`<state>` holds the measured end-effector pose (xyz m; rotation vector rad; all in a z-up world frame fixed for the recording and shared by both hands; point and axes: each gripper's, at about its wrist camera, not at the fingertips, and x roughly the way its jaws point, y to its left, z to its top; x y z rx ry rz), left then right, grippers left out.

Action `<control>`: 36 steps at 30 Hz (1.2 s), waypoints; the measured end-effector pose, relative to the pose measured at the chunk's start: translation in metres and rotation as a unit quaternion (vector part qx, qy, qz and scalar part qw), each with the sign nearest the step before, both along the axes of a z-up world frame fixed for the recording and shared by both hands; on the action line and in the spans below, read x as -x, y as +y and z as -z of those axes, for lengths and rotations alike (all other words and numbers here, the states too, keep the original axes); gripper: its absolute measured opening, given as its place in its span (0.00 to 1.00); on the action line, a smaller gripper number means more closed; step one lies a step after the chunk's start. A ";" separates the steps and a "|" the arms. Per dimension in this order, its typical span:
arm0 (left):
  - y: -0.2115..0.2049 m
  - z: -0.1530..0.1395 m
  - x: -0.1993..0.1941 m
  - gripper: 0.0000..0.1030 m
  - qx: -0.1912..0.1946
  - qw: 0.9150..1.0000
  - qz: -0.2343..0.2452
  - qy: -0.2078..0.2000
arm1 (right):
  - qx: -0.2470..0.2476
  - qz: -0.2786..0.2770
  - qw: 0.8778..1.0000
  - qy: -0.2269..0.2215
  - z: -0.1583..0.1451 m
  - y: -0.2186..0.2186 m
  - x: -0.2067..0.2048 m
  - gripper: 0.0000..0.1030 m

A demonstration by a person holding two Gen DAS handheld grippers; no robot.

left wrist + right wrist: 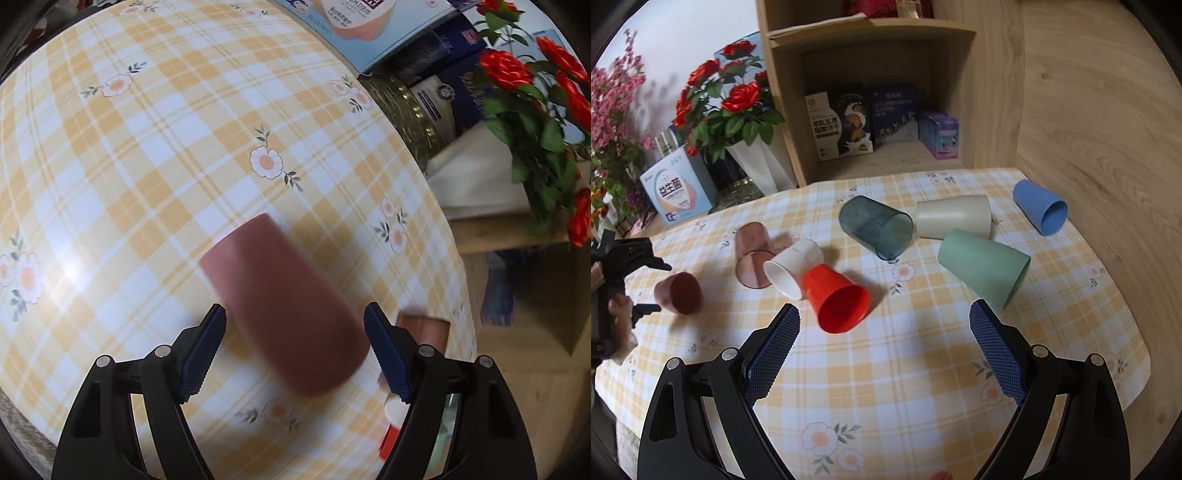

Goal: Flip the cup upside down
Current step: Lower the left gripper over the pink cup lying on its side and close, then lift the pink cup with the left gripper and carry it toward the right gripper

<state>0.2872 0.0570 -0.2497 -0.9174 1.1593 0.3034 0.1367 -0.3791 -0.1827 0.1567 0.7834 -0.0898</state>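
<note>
Mauve cup lying on its side on the desk, between the spread fingers of the left hand-held gripper, not yet grasped. Next: closing on its wall, lifting, turning rim-down. Right hand-held gripper released, idle.

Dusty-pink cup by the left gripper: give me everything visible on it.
The dusty-pink cup is a plain, opaque, matte-looking tapered tumbler without a handle. It lies on its side on the checked tablecloth, its mouth open toward the right wrist camera. It sits between the open fingers of the left gripper, motion-blurred; contact with the pads cannot be told.
</note>
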 end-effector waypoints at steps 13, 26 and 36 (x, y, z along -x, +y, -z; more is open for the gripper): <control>-0.024 0.026 -0.026 0.66 -0.035 0.996 0.076 0.020 | -0.010 0.017 1.000 0.019 0.017 -0.014 -0.014 0.87; -0.064 0.008 0.058 0.66 -0.047 0.975 0.215 0.017 | -0.022 0.027 0.999 0.006 0.007 -0.020 -0.004 0.87; -0.178 0.007 0.094 0.66 0.005 0.938 0.346 0.010 | -0.031 0.044 0.999 -0.009 -0.003 -0.035 0.016 0.87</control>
